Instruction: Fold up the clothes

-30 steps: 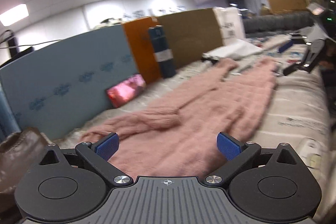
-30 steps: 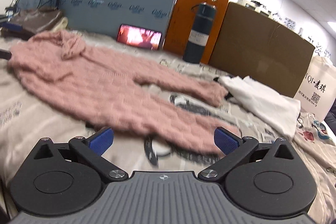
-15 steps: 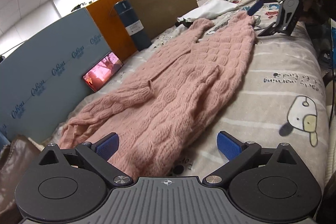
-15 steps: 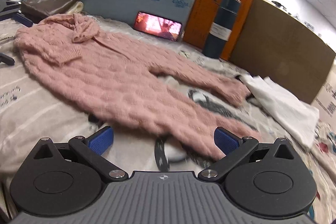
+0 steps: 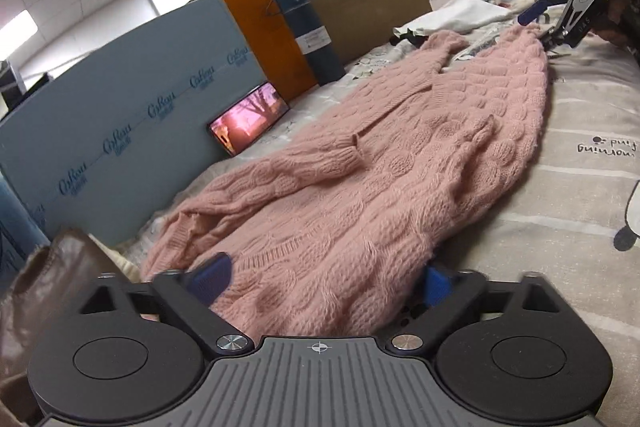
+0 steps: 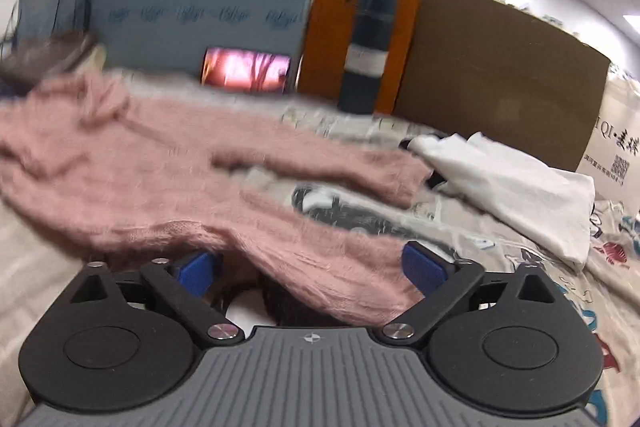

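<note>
Left gripper [image 5: 324,277]: low, level, spread wide around pink sweater [image 5: 380,163] hem, unclenched. Right gripper [image 6: 314,265]: low, spread wide across opposite end. Sweater lying flat on bedsheet [image 5: 580,131].

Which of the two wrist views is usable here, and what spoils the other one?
Left wrist view: sharp, knit texture of the pink sweater is crisp, only fisheye bending. Right wrist view: motion blur smears the sweater and the blue board; only the right gripper stays sharp.
</note>
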The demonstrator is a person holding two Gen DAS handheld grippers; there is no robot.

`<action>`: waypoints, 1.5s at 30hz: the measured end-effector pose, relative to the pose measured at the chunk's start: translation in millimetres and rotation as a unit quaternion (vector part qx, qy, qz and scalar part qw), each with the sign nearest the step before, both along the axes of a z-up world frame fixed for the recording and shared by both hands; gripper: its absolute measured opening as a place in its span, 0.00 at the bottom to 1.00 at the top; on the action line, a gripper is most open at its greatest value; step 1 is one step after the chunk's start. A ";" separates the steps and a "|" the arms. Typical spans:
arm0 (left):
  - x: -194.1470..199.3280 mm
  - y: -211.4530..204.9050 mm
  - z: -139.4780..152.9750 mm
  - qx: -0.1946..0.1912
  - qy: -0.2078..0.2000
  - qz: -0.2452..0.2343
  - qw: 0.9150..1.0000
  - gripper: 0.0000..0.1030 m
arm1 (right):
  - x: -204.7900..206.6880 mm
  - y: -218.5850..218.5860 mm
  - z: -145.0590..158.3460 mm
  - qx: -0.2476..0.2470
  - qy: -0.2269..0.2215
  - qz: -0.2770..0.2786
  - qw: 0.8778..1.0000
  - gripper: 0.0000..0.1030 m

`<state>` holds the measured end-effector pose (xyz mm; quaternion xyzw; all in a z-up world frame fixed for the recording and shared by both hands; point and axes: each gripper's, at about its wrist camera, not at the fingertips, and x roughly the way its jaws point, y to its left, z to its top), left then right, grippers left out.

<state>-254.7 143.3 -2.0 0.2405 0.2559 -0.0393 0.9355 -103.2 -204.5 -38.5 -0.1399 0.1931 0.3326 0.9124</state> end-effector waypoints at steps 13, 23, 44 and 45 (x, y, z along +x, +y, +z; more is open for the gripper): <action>37.3 25.7 31.5 -0.024 -0.087 0.011 0.996 0.21 | 54.4 31.4 32.1 0.049 -0.007 0.106 0.993 0.10; 119.6 76.5 42.2 -0.083 -0.023 0.020 0.996 0.33 | 130.7 69.7 31.5 0.019 0.027 0.112 0.993 0.10; 158.8 48.0 41.7 -0.133 -0.057 0.045 0.988 0.73 | 116.8 8.0 8.6 0.134 0.094 -0.202 0.966 0.62; 164.5 41.7 39.5 -0.132 -0.039 0.034 0.990 0.73 | 117.8 10.1 6.7 0.131 0.102 -0.200 0.966 0.47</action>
